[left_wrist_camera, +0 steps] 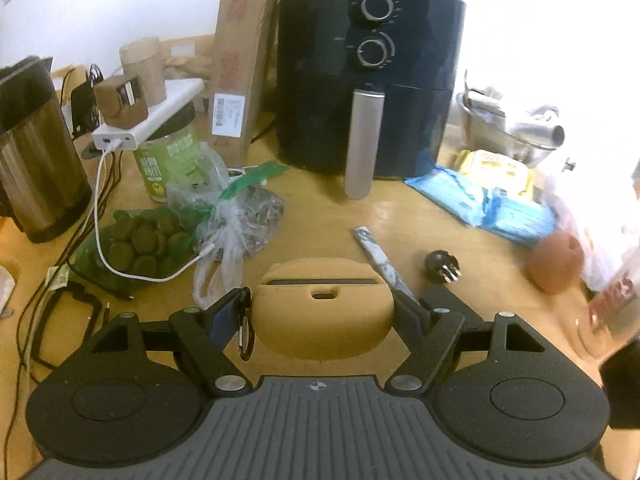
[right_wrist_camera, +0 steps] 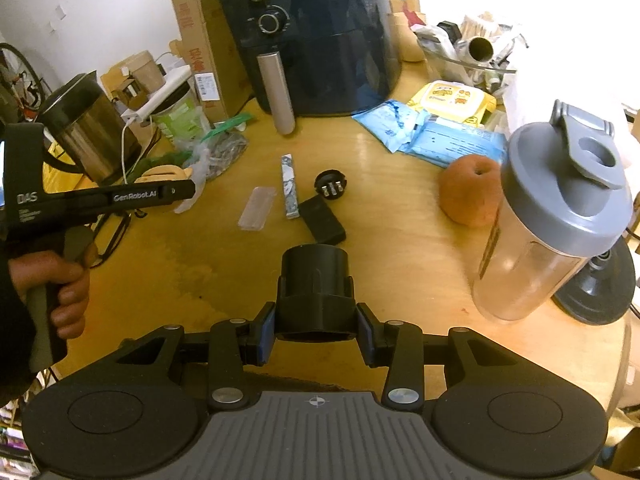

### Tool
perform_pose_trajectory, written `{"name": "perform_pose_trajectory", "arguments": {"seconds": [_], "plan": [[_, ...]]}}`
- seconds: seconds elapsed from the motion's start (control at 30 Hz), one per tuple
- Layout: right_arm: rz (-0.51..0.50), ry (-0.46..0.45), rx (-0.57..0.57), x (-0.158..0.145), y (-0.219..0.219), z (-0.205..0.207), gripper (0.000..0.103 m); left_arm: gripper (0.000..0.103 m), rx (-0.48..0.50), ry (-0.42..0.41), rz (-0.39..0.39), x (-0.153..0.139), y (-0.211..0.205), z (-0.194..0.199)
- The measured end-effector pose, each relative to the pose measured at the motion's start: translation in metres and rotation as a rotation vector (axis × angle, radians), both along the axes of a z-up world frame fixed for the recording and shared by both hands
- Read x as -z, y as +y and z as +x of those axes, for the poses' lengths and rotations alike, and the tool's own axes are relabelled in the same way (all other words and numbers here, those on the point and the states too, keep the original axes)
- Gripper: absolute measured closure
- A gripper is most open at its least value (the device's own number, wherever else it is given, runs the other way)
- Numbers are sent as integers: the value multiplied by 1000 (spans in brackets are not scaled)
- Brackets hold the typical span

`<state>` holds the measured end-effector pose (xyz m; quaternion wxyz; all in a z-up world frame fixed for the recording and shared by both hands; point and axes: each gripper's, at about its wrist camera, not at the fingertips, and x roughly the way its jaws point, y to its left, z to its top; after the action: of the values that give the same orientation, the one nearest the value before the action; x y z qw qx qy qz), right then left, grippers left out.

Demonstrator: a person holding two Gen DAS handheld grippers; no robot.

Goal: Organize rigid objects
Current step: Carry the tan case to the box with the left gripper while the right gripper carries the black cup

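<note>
My left gripper (left_wrist_camera: pixel 322 312) is shut on a tan rounded holder with a slot (left_wrist_camera: pixel 322 308), held low over the wooden table (left_wrist_camera: pixel 320 216); the holder also shows in the right wrist view (right_wrist_camera: pixel 160 172). A carabiner (left_wrist_camera: pixel 246 336) hangs by the left finger. My right gripper (right_wrist_camera: pixel 316 326) is shut on a black cylindrical adapter (right_wrist_camera: pixel 315 284) above the table. On the table ahead lie a marbled stick (right_wrist_camera: pixel 289 184), a black round plug (right_wrist_camera: pixel 330 186), a black flat block (right_wrist_camera: pixel 322 220) and a clear plastic case (right_wrist_camera: pixel 258 208).
A dark air fryer (right_wrist_camera: pixel 312 32) stands at the back with a cardboard box (right_wrist_camera: pixel 200 40). A steel kettle (right_wrist_camera: pixel 84 128), cables and snack bags (left_wrist_camera: pixel 140 240) crowd the left. An apple (right_wrist_camera: pixel 470 190), shaker bottle (right_wrist_camera: pixel 548 216) and wipe packs (right_wrist_camera: pixel 440 136) sit right.
</note>
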<state>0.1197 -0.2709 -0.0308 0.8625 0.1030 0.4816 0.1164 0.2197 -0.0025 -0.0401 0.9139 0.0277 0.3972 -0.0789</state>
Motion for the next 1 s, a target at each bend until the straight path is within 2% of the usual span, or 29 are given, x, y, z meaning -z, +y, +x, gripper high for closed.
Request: {"name": "perform_pose_trajectory", "arguments": {"seconds": [0.53, 1.0], "plan": [[17, -15, -41, -3, 14, -11, 59, 26, 15, 59, -46, -23, 15, -47], [42, -16, -45, -7, 24, -25, 59, 26, 42, 89, -175, -49, 29, -96]]}}
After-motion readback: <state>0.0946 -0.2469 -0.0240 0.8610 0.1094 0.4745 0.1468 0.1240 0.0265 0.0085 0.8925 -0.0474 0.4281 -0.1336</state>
